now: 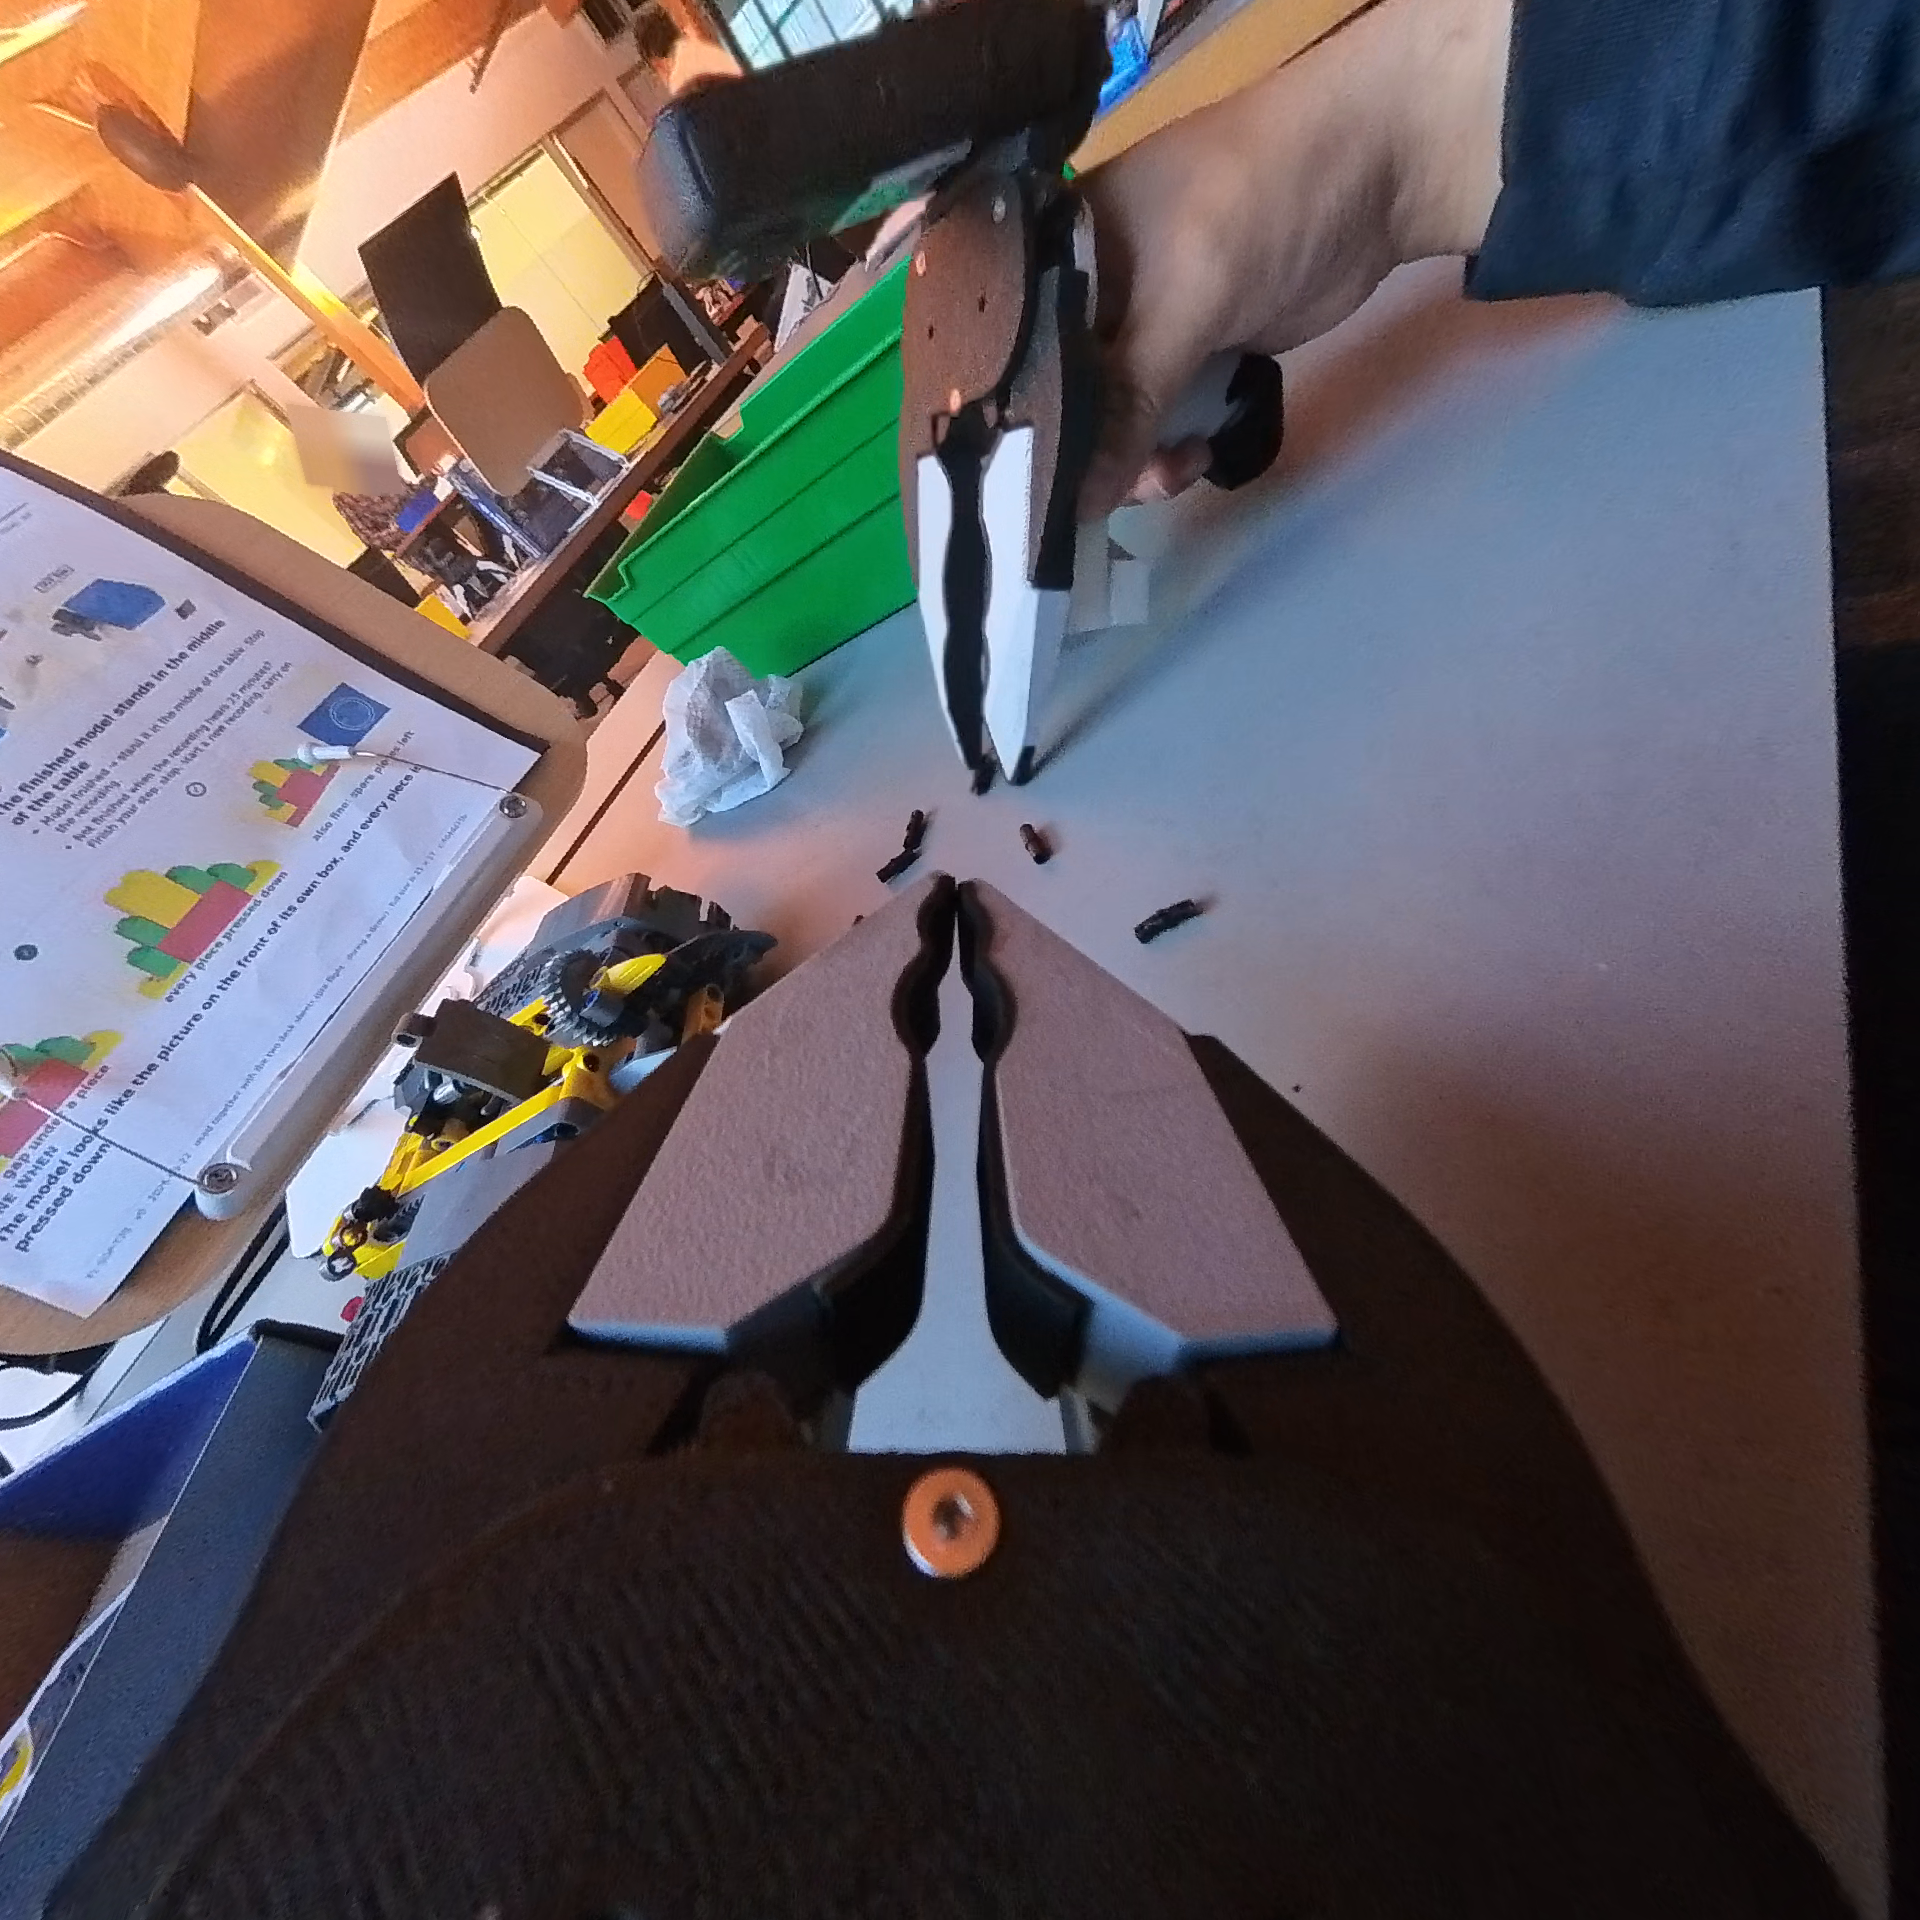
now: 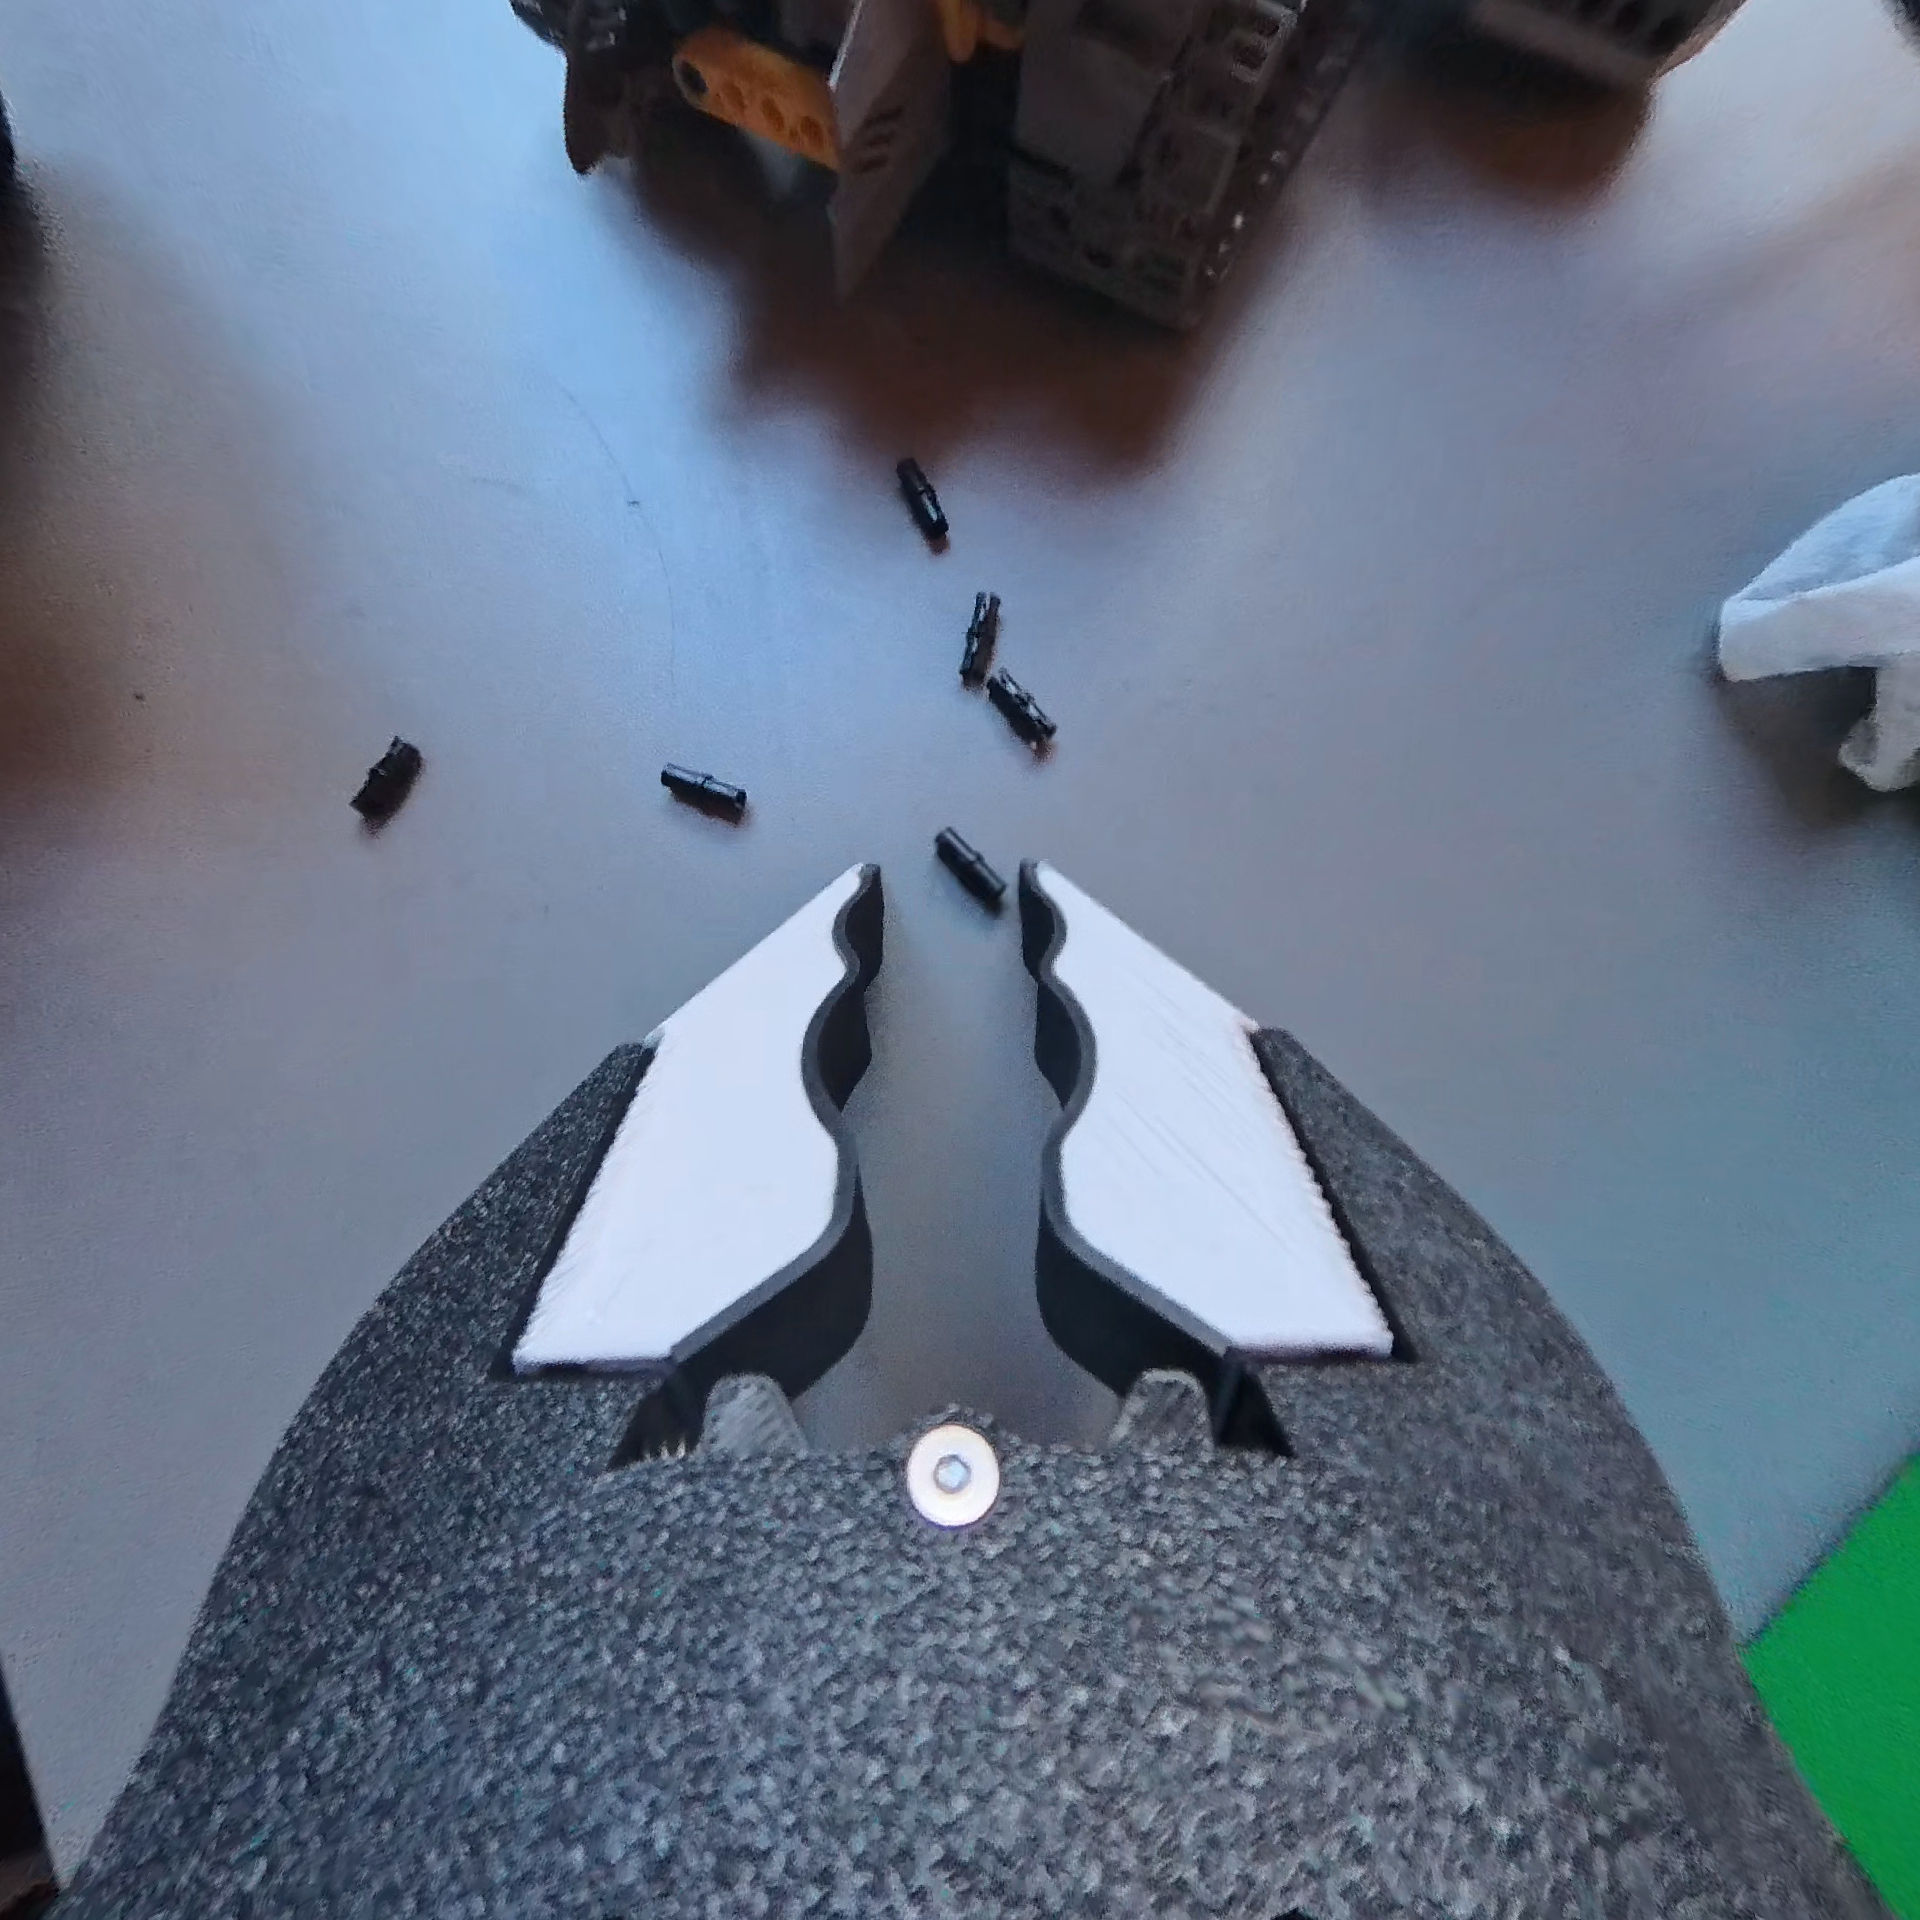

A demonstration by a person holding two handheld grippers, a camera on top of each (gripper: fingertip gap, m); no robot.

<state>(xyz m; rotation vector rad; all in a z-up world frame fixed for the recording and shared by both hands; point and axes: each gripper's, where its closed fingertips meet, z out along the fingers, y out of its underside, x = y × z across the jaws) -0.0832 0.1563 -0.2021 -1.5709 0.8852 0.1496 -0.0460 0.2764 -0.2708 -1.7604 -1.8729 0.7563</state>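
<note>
Several small black pins (image 2: 703, 790) lie scattered on the grey table (image 2: 1403, 831). My right gripper (image 2: 951, 878) is open, tips close to the table, and one black pin (image 2: 969, 868) lies between its fingertips, untouched as far as I can tell. In the left wrist view the right gripper (image 1: 997, 769) points down at the table, held by a hand, with pins (image 1: 1036, 840) close by. My left gripper (image 1: 956, 891) is shut with nothing visible in it, hovering just short of the pins. A grey and yellow brick-built model (image 1: 561, 1049) stands to its left and also shows in the right wrist view (image 2: 1122, 156).
A crumpled white tissue (image 1: 727, 743) lies near stacked green trays (image 1: 790, 520) at the far side. An instruction sheet on a board (image 1: 208, 883) stands at the left. A blue box (image 1: 125, 1507) is at the lower left. The table edge runs along the right.
</note>
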